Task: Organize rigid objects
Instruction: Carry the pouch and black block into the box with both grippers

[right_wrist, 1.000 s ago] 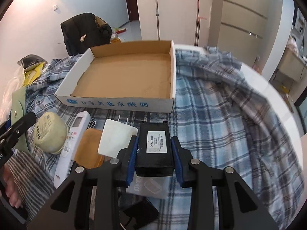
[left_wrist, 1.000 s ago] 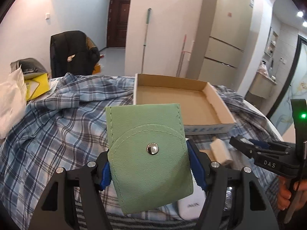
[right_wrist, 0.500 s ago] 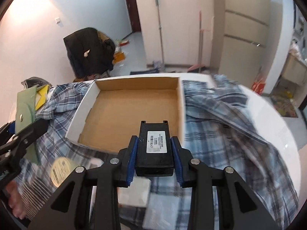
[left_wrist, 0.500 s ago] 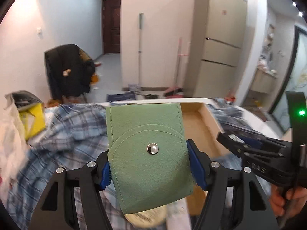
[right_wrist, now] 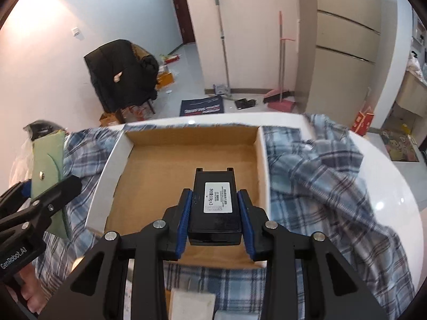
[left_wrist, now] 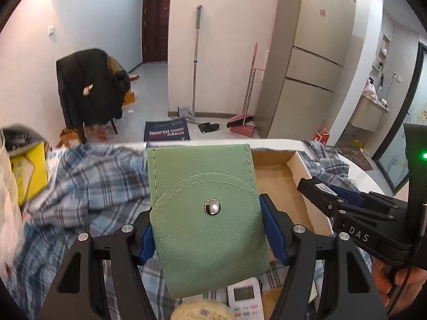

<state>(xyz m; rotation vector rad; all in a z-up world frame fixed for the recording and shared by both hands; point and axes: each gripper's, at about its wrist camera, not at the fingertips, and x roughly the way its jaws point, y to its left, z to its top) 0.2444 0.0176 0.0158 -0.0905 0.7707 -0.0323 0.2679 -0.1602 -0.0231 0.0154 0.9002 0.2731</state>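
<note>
- Fingers of the left gripper (left_wrist: pixel 208 229) clamped on a green pouch (left_wrist: pixel 206 213) with one metal snap, blue pads pressed against its two side edges; pouch upright, held over the plaid cloth (left_wrist: pixel 80 186) just left of the cardboard box (right_wrist: pixel 170 165).
- Fingers of the right gripper (right_wrist: pixel 214 213) clenched narrow on a black battery pack (right_wrist: pixel 216 208) with one white label, held above the box floor, near its right wall.
- One box, open-topped, nothing lying on its visible floor; two grippers, each gripping one object.
- Near edge of the left view: one white remote (left_wrist: pixel 244 297) and one round cream-coloured item (left_wrist: pixel 202 312), both cut off by the frame and partly hidden behind the pouch.
- Label print on the pack too small to read.
</note>
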